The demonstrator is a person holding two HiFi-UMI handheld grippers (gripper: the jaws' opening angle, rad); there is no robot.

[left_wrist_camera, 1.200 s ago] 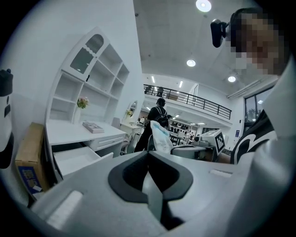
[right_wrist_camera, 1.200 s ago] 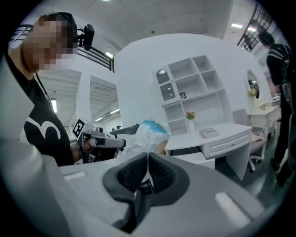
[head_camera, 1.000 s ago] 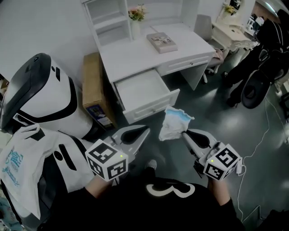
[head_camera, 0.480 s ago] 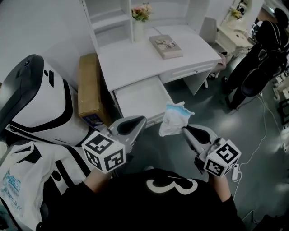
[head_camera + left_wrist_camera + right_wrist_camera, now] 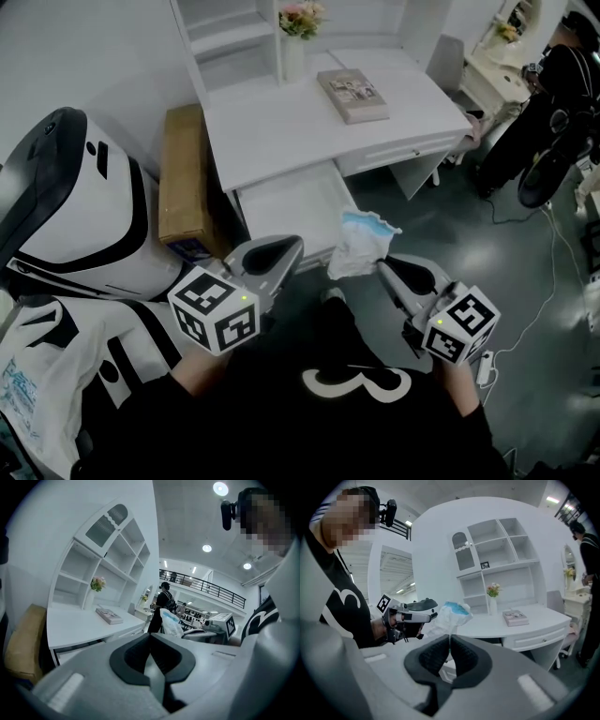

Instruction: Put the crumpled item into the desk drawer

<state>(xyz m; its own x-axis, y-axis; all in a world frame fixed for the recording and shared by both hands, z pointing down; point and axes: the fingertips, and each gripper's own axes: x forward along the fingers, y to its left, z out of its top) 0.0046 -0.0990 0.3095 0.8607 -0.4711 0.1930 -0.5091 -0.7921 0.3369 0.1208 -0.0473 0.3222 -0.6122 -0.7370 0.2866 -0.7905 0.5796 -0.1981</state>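
Observation:
My right gripper (image 5: 382, 269) is shut on the crumpled white and blue item (image 5: 361, 246), which sticks up from its tips (image 5: 450, 640) just in front of the open desk drawer (image 5: 286, 202). In the right gripper view the crumpled item (image 5: 451, 615) rises straight off the closed jaws. My left gripper (image 5: 284, 251) is level with it on the left, at the drawer's near edge, jaws shut with nothing between them (image 5: 150, 638). The drawer's inside shows bare and white.
The white desk (image 5: 281, 122) carries a book (image 5: 353, 94) and a vase of flowers (image 5: 298, 33) under a shelf unit. A cardboard box (image 5: 181, 178) and a large white and black machine (image 5: 66, 206) stand left. A person in black (image 5: 553, 103) is at far right.
Both grippers and the held item have moved forward toward the desk; the open drawer now lies right under their tips. Neither grip has altered.

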